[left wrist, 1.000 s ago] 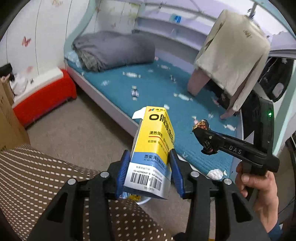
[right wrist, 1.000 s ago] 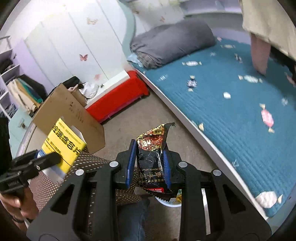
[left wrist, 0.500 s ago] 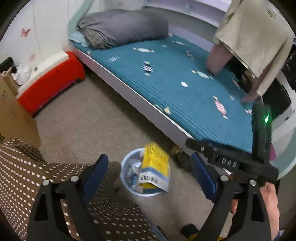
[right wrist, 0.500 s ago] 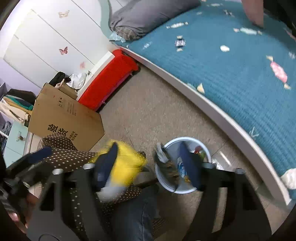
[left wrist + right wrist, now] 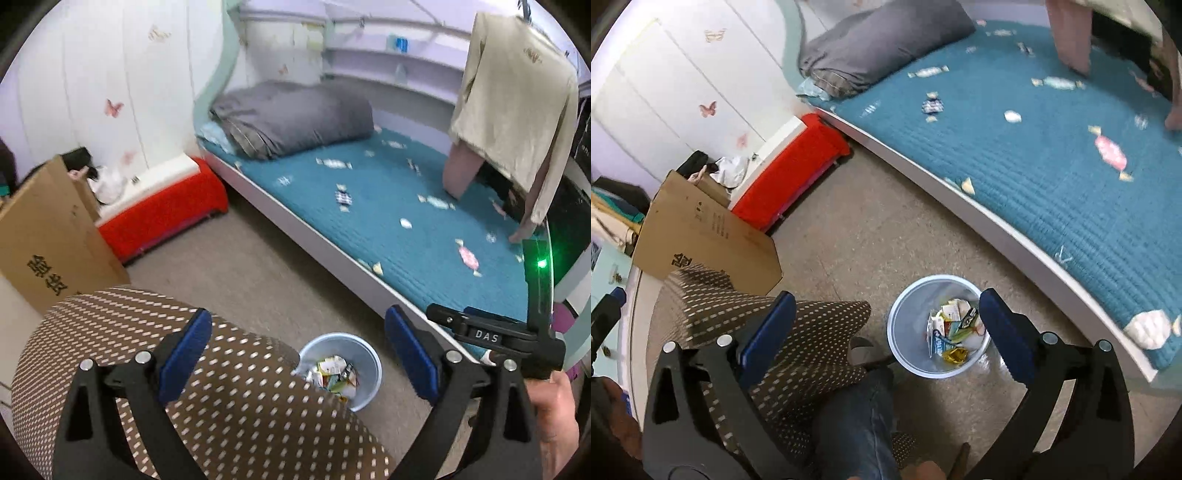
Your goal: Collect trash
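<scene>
Both my claws hang over the small waste bin (image 5: 938, 326) on the floor beside the bed (image 5: 406, 221); my left gripper (image 5: 295, 350) and right gripper (image 5: 886, 332) have just been opening, nothing between the jaws; discarded wrappers (image 5: 955, 326) lie in the bin; next, I judge, comes reaching for the crumpled tissue (image 5: 1148, 328) at the mattress edge.

Bedroom in home. Bed (image 5: 406, 236) with teal quilted cover, folded grey duvet (image 5: 291, 118) at head. White wardrobe doors (image 5: 110, 92) with butterfly stickers. Beige garment (image 5: 513, 96) hanging over bed. Red storage bench (image 5: 166, 214), cardboard box (image 5: 48, 236), small waste bin (image 5: 908, 332) on beige floor.
</scene>
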The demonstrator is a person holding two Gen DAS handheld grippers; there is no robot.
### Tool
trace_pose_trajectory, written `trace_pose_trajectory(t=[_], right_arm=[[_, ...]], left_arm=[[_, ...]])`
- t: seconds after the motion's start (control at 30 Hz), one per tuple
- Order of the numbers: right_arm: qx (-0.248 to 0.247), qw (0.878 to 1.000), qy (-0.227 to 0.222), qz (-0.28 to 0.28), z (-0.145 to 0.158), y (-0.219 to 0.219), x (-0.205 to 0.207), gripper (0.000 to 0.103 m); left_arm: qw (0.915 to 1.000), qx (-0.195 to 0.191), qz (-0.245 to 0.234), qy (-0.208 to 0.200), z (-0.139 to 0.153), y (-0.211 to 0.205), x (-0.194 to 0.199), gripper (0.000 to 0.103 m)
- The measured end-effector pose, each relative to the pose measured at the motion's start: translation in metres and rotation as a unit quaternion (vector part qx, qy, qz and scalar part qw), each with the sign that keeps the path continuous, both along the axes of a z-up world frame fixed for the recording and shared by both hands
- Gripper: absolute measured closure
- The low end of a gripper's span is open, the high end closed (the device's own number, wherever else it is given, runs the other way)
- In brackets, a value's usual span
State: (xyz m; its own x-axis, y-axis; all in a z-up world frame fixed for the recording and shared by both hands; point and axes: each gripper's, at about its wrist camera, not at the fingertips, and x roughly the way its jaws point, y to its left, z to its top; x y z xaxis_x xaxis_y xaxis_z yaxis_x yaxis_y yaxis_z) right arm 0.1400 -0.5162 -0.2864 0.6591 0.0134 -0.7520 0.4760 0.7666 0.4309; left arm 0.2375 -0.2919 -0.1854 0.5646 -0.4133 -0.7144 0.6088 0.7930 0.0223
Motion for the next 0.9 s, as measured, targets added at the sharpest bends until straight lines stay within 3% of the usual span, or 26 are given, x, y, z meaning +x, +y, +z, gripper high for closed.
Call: trace_pose_trajectory(t=[0.3, 0.5, 0.9], right_arm=[[-0.064, 0.994, -0.07, 0.053, 0.1, 0.067, -0.034, 0.006], [-0.111, 0.981, -0.123, 0.106, 0.157, 0.13, -0.063, 0.006], [-0.188, 0.946, -0.204, 0.168, 0.204, 0.228, -0.139, 0.006]], left_arm=[[0.9913, -0.059, 0.079, -0.087, 0.059, 0.073, -0.066, 0.007], [0.9787, -0.086, 0.157, -0.101, 0.077, 0.128, -0.108, 0.007], [0.9421, -0.101, 0.255, -0.192, 0.101, 0.205, -0.222, 0.005]])
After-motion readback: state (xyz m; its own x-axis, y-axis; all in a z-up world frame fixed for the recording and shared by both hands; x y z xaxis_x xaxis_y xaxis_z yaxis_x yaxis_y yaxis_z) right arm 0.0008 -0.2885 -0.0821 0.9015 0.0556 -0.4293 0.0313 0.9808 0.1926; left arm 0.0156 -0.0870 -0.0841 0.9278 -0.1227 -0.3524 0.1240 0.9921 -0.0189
